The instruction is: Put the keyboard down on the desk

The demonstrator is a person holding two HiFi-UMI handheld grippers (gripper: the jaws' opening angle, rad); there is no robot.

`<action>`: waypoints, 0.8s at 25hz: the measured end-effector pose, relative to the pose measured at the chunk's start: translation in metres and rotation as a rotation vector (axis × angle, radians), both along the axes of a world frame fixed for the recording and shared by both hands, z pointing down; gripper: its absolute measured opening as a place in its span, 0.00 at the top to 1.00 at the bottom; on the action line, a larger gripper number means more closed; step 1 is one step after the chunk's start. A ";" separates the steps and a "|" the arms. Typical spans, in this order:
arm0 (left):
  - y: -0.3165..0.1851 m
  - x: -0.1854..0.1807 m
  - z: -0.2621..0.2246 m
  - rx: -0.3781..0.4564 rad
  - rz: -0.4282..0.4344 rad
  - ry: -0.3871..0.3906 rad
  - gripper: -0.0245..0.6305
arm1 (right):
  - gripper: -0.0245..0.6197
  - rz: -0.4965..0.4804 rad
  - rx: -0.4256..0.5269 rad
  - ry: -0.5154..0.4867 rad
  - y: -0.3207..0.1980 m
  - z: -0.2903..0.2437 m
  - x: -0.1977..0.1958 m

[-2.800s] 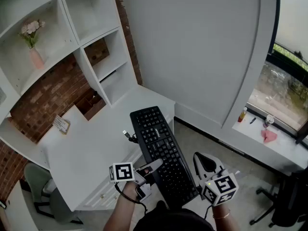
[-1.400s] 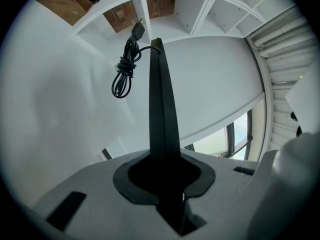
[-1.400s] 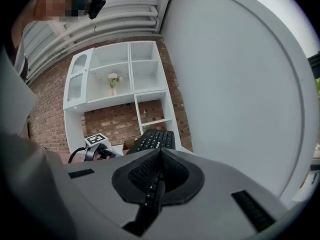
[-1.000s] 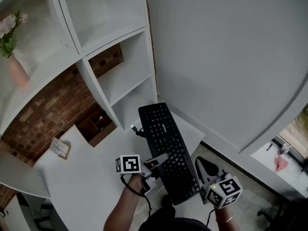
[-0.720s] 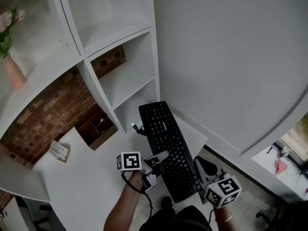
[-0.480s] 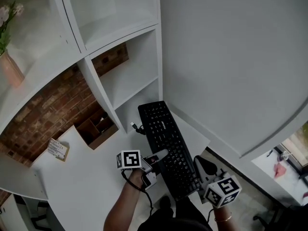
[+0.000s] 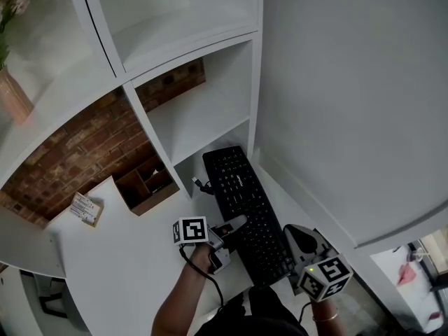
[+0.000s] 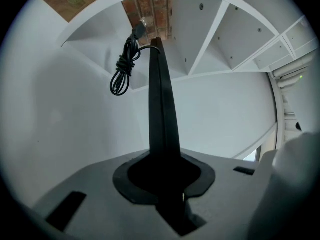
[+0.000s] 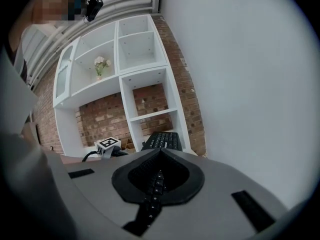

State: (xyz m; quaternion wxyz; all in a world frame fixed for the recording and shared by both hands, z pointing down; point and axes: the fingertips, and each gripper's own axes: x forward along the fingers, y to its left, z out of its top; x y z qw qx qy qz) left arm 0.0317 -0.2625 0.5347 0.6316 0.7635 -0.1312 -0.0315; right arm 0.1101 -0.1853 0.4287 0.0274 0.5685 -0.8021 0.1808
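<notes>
A black keyboard (image 7: 245,208) hangs lengthwise over the right end of the white desk (image 7: 119,264), its far end close to the lowest shelf opening. My left gripper (image 7: 231,231) is shut on the keyboard's left long edge. In the left gripper view the keyboard (image 8: 161,109) runs edge-on out of the jaws of that left gripper (image 8: 165,176), with its coiled USB cable (image 8: 122,69) dangling at the far end. My right gripper (image 7: 285,254) is shut on the near right end. In the right gripper view, key rows (image 9: 154,186) lie between its jaws.
A white shelf unit (image 7: 210,110) with a brick back wall rises behind the desk. A plain white wall (image 7: 350,96) stands close on the right. A wooden organiser box (image 7: 147,185) and a small card (image 7: 85,207) lie on the desk at the left. A pink vase (image 7: 10,93) stands on an upper shelf.
Both grippers have carried the keyboard forward over the desk's right end, towards the shelf unit and the wall corner. The grips are unchanged.
</notes>
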 end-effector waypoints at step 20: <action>-0.074 -0.002 0.055 -0.075 -0.213 -0.052 0.84 | 0.95 -0.197 -0.085 -0.024 -0.084 0.032 0.022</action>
